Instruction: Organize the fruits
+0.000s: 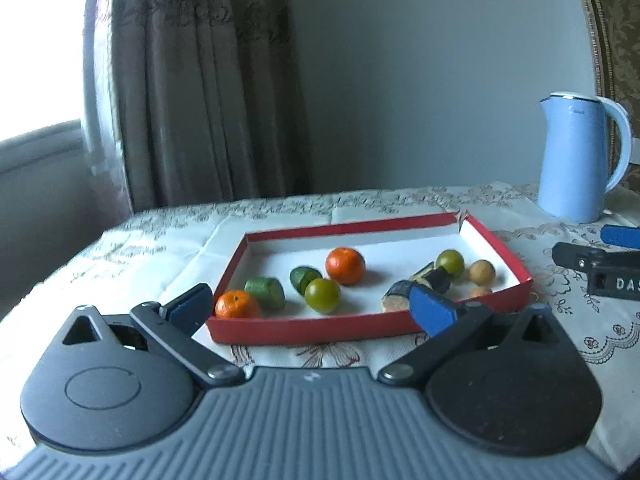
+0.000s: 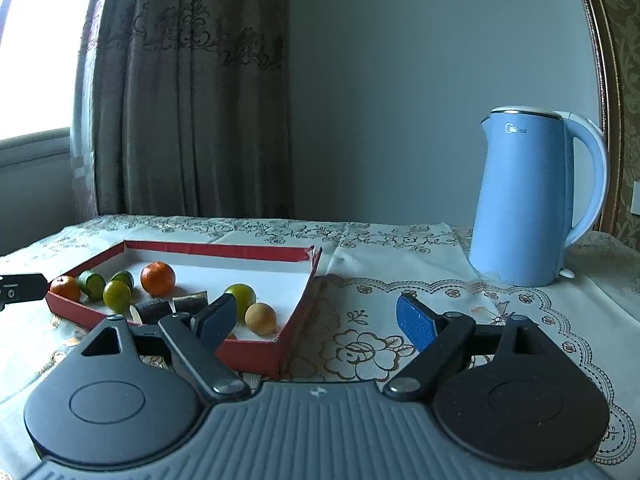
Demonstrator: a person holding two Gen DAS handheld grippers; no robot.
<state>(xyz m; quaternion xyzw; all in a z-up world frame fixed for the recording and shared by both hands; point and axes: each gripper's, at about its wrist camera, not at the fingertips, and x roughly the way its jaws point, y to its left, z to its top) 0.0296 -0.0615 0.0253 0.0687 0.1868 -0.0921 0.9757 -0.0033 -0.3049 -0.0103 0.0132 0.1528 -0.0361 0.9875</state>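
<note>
Sitting on a cream tablecloth [image 2: 360,344] with brown floral embroidery is a shallow red cardboard tray [image 1: 304,330] with a white floor, and all the fruit is lying inside it. A larger orange tangerine [image 1: 345,265] is resting near the middle, while a smaller orange tangerine [image 1: 237,305] is sitting in the near left corner, touching a green cucumber chunk [image 1: 265,293]. A second dark green cucumber piece [image 1: 303,278] is leaning against a round yellow-green plum [image 1: 322,295]. Toward the right, another yellow-green plum [image 1: 450,264] is lying just beside two dark purple-skinned cut pieces [image 1: 424,284], with a tan round longan [image 1: 481,271] near the right wall.

The left gripper [image 1: 312,310] is hovering before the tray's near wall, its blue-padded fingers [image 1: 432,312] spreading wide and holding nothing. The right gripper [image 2: 316,320] is hanging over the tray's right near corner and the cloth beside it, its fingers likewise standing wide apart and empty.

A pale blue electric kettle [image 2: 524,200] with a white handle is standing well apart from the tray at the right, before a brown patterned curtain [image 2: 192,100] and grey wall.
</note>
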